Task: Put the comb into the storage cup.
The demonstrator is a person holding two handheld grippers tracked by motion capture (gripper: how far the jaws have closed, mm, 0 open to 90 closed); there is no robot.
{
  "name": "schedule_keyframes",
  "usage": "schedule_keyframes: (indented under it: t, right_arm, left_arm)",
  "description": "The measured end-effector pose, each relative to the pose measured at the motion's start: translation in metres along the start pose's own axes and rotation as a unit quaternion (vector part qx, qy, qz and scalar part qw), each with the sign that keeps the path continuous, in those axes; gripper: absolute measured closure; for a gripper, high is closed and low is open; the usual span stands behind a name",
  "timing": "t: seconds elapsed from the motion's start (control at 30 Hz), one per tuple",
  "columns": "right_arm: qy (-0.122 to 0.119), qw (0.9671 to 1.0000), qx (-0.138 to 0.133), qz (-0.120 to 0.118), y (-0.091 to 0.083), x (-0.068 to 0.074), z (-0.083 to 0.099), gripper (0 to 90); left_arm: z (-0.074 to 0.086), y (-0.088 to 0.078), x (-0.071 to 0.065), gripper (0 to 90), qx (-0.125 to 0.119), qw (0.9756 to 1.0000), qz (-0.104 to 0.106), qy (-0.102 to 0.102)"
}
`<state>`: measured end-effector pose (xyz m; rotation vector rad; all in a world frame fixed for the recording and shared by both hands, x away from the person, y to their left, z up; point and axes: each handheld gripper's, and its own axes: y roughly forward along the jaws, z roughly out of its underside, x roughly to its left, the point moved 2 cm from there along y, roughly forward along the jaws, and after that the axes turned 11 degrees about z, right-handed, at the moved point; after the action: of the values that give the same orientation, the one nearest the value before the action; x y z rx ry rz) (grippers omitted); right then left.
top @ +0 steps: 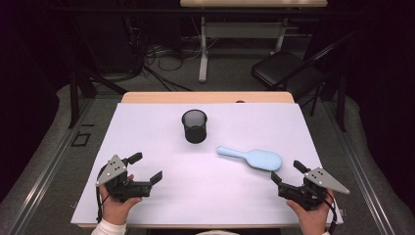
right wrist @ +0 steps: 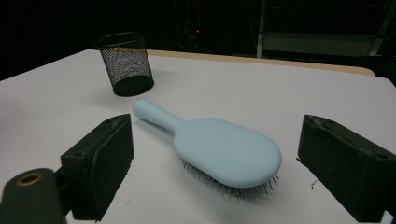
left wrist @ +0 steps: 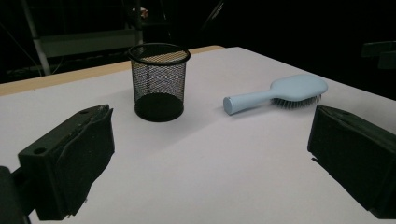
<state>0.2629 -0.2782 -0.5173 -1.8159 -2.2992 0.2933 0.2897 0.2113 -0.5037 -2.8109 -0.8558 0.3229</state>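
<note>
A pale blue hairbrush lies bristles down on the white table, its handle toward a black mesh cup that stands upright near the middle. My right gripper rests open just short of the brush head, nothing between its jaws. At the near left my left gripper is open too, aimed across bare table at the cup and the brush.
The white sheet covers a wooden table whose bare far edge shows. Behind it stand another table's legs, floor cables and a dark folding chair at the right.
</note>
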Motion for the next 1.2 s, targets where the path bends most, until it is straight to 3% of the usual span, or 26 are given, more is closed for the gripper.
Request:
schedule_keyframes:
  t: [0.53, 0.73, 0.87, 0.97, 1.2]
  right_arm:
    - [-0.011, 0.9999, 0.009, -0.01, 0.007, 0.004, -0.001, 18.4]
    - [-0.016, 0.9998, 0.001, -0.008, 0.011, 0.008, -0.004, 25.5]
    - [-0.021, 0.9998, 0.004, -0.007, 0.016, 0.012, -0.004, 37.6]
    - [-0.025, 0.9996, 0.006, -0.007, 0.016, 0.013, -0.003, 40.1]
    - [-0.02, 0.9989, 0.04, -0.017, 0.019, 0.013, 0.002, 45.7]
  left_arm:
    - [0.004, -0.001, -0.001, 0.7, -0.001, 1.0, 0.001, -0.005]
    - [0.01, 0.0, -0.002, 0.8, 0.016, 0.9998, 0.007, -0.009]
    - [0.013, 0.001, -0.003, 0.8, 0.016, 0.9996, 0.014, -0.017]
    - [0.013, 0.001, -0.004, 0.9, 0.015, 0.9997, 0.011, -0.017]
    - [0.013, 0.001, -0.002, 2.3, 0.013, 0.9998, -0.002, -0.014]
